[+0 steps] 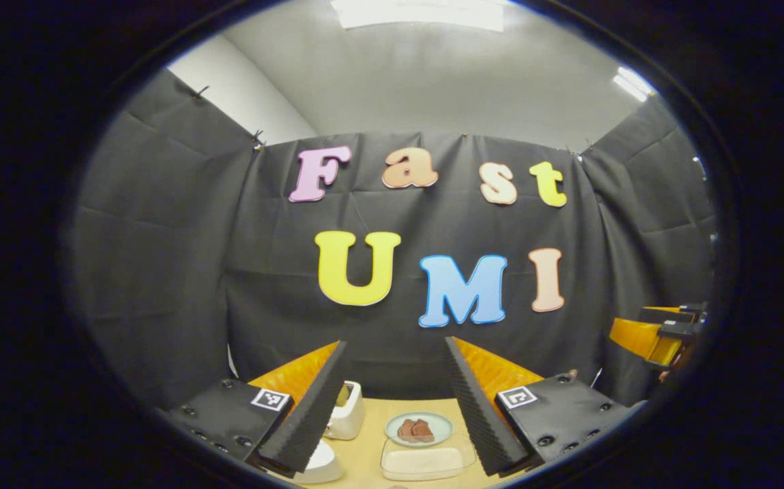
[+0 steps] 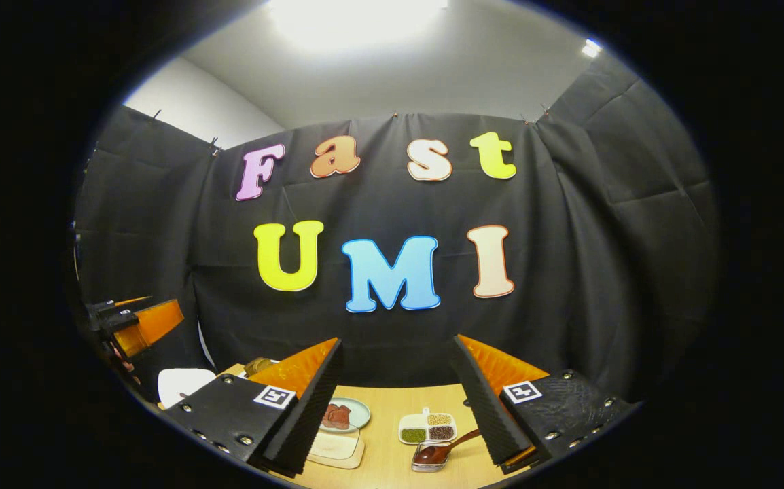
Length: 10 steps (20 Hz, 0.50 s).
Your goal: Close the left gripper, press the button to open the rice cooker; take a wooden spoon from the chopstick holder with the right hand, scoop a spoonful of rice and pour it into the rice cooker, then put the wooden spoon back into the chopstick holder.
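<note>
My left gripper (image 1: 395, 346) is held high and open, with nothing between its fingers. Below it on the wooden table (image 1: 371, 448) stand a white boxy holder (image 1: 346, 413) with something pale in its slot and a white rounded appliance (image 1: 323, 466), partly hidden behind the left finger. My right gripper (image 2: 397, 339) is open too and holds nothing. Under it a brown wooden spoon (image 2: 448, 447) lies in a small clear dish (image 2: 431, 456). The white rounded appliance (image 2: 185, 384) also shows at the left, below the left gripper (image 2: 137, 326). The right gripper (image 1: 660, 333) appears at the far right edge.
A pale plate (image 1: 419, 429) (image 2: 348, 413) carries brown pieces. A clear lidded box (image 1: 422, 462) sits in front of it. A white divided dish (image 2: 427, 428) holds green and brown beans. Black cloth walls close in the back and both sides.
</note>
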Tool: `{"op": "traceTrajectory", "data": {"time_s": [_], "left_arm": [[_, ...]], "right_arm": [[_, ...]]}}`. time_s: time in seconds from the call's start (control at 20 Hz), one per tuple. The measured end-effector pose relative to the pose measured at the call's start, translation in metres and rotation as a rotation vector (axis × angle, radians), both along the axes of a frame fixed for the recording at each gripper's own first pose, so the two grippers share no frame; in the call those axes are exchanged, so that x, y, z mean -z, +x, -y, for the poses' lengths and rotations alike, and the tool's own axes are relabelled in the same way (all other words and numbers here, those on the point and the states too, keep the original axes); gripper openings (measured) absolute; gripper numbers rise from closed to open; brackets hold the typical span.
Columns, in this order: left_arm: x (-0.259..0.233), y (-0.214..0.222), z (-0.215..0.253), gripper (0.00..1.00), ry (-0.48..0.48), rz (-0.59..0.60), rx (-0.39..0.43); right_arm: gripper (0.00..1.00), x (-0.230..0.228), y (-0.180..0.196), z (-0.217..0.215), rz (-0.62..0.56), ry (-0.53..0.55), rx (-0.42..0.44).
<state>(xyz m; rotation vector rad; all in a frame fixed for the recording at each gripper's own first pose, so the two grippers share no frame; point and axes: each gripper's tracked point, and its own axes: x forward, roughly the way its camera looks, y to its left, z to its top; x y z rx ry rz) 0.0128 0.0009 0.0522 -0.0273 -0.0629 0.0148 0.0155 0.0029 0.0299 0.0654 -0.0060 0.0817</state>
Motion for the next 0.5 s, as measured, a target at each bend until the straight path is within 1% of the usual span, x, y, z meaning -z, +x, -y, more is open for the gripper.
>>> {"op": "traceTrajectory", "data": {"time_s": [0.05,0.15,0.2,0.25,0.35,0.5], "left_arm": [[0.002,-0.003,0.006,0.97,0.004,-0.002,0.015],[0.008,-0.006,0.012,0.94,0.01,-0.018,0.027],[0.009,-0.007,0.012,0.95,0.005,-0.021,0.033],[0.01,-0.007,0.013,0.94,-0.004,-0.024,0.038],[0.011,-0.008,0.009,0.96,-0.012,-0.031,0.042],[0.014,-0.011,0.007,0.94,-0.017,-0.042,0.052]], "right_arm": [[0.95,-0.003,-0.002,-0.004,0.004,0.01,-0.008],[0.95,-0.005,-0.005,-0.006,0.006,0.008,-0.006],[0.95,-0.004,-0.007,-0.007,0.001,0.012,-0.007],[0.95,-0.003,-0.009,-0.008,-0.001,0.017,-0.007],[0.95,-0.001,-0.01,-0.008,-0.008,0.023,-0.002],[0.95,0.001,-0.013,-0.012,-0.017,0.031,0.007]]}}
